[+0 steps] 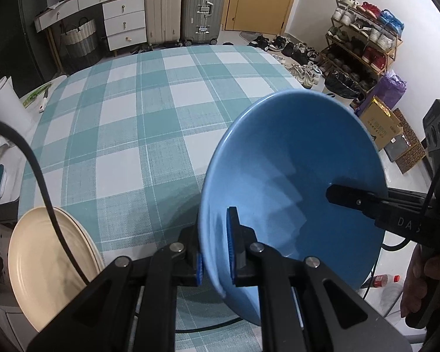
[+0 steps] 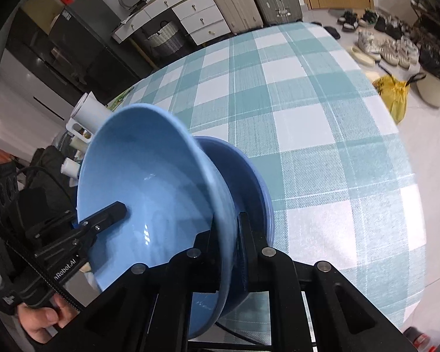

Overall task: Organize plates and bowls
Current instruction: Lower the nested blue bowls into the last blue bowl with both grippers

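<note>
Left gripper [image 1: 215,252] pinching near rim of tilted blue bowl [image 1: 293,182], right gripper [image 2: 230,252] clamped on its opposite rim, second blue bowl [image 2: 249,182] just behind, beige plate [image 1: 44,264] left, checked tablecloth [image 1: 149,117] beyond.

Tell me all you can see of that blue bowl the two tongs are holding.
The blue bowl is wide, smooth and glossy, probably glazed ceramic or plastic, and empty. It is tilted steeply, its open side facing the cameras. The left tongs pinch one side of its rim and the right tongs pinch the other. In the right view a second blue bowl sits right behind its underside, seemingly nested. Both hang above the checked tablecloth.
</note>
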Demonstrator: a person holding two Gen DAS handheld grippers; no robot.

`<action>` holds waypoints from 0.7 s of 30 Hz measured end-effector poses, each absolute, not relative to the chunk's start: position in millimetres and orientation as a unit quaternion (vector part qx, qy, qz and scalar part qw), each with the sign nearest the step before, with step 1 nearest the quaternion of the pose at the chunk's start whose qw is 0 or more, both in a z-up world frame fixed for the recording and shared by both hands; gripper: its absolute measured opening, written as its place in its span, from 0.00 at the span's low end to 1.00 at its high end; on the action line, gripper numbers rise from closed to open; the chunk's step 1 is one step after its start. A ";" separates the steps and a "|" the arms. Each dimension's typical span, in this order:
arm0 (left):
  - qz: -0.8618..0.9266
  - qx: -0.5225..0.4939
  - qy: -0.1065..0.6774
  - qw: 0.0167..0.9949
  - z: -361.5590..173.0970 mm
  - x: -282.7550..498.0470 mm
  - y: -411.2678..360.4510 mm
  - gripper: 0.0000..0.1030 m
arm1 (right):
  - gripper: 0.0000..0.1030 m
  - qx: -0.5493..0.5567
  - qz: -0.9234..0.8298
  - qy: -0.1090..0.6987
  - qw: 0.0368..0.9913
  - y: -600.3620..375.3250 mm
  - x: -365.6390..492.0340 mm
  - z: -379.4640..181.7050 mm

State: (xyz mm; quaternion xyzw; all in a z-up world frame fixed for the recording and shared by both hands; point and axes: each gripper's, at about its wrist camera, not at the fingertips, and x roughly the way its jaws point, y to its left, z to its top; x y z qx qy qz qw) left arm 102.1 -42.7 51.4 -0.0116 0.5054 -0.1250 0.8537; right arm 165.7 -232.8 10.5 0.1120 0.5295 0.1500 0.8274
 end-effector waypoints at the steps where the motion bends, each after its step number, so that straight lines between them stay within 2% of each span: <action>1: -0.125 -0.012 0.505 0.854 51.2 102.0 -42.7 0.08 | 0.10 0.092 0.146 0.526 0.833 -228.7 163.9 12.0; 6: -0.123 -0.005 0.502 0.856 50.3 100.4 -45.2 0.14 | 0.10 0.054 0.141 0.514 0.844 -221.6 157.9 14.4; 12: -0.119 0.004 0.498 0.859 50.3 97.3 -48.0 0.15 | 0.10 0.042 0.138 0.502 0.853 -221.1 154.7 18.4; 21: -0.116 0.016 0.495 0.861 49.6 93.3 -52.8 0.21 | 0.10 0.025 0.137 0.486 0.863 -218.1 147.1 23.9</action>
